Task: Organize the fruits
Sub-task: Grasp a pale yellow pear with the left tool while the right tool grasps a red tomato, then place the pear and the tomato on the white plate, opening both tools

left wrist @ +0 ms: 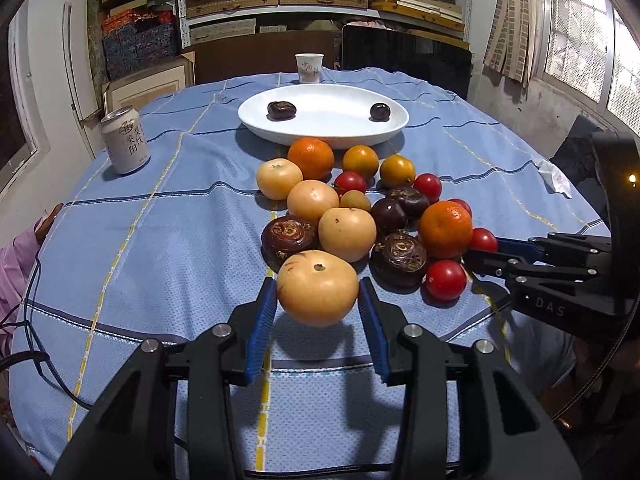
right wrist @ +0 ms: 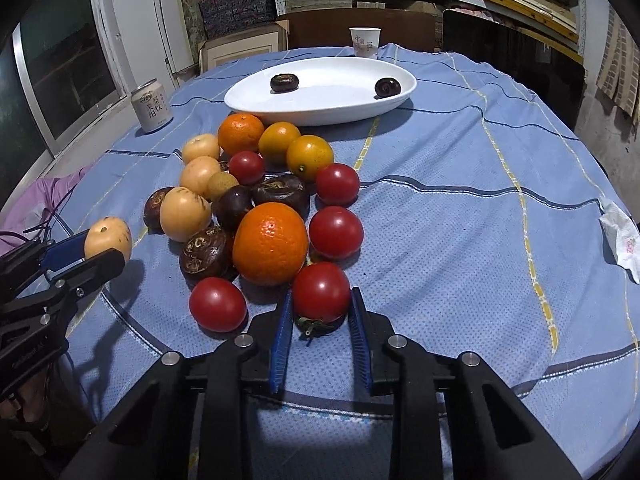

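My left gripper (left wrist: 318, 283) is shut on a tan round fruit (left wrist: 317, 288), which hangs just above the blue cloth with its shadow beneath it. The same gripper (right wrist: 103, 248) and fruit (right wrist: 108, 238) show at the left edge of the right wrist view. My right gripper (right wrist: 321, 292) is shut on a red tomato (right wrist: 321, 291) resting on the cloth; from the left it (left wrist: 478, 258) shows beside the pile. The fruit pile (left wrist: 360, 208) holds oranges, tan fruits, tomatoes and dark water chestnuts. Behind it, a white oval plate (left wrist: 320, 141) holds two dark chestnuts (left wrist: 281, 110).
A drink can (left wrist: 126, 140) stands at the left of the table and a paper cup (left wrist: 309, 67) behind the plate. A crumpled tissue (left wrist: 554, 176) lies at the right edge. A black cable (left wrist: 36, 280) and pink fabric lie at the left edge.
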Action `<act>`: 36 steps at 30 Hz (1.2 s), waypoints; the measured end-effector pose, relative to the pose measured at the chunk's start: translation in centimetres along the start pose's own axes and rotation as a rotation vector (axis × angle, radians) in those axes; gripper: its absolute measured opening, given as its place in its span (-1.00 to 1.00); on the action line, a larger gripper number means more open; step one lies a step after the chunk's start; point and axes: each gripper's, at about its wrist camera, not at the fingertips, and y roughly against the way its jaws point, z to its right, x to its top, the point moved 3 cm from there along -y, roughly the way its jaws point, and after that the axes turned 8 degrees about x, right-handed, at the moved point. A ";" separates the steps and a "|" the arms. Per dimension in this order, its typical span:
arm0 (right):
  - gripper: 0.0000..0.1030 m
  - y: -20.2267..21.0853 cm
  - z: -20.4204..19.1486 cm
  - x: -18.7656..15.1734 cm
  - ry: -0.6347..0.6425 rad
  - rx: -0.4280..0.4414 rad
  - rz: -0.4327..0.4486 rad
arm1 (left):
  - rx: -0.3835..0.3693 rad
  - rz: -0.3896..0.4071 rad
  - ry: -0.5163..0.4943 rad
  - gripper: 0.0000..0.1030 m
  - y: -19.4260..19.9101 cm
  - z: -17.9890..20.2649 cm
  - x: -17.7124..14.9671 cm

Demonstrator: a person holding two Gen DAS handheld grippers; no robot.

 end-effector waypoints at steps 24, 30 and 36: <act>-0.45 4.7 0.4 3.6 0.009 0.020 0.135 | 0.034 0.046 0.030 -0.21 0.9 -0.8 3.6; -0.45 5.8 1.0 7.0 0.033 0.001 0.195 | 0.043 0.065 0.028 -0.21 0.0 -0.7 7.0; -0.45 6.3 1.7 12.1 0.053 0.009 0.248 | 0.018 0.055 0.050 -0.21 -2.4 -0.9 11.5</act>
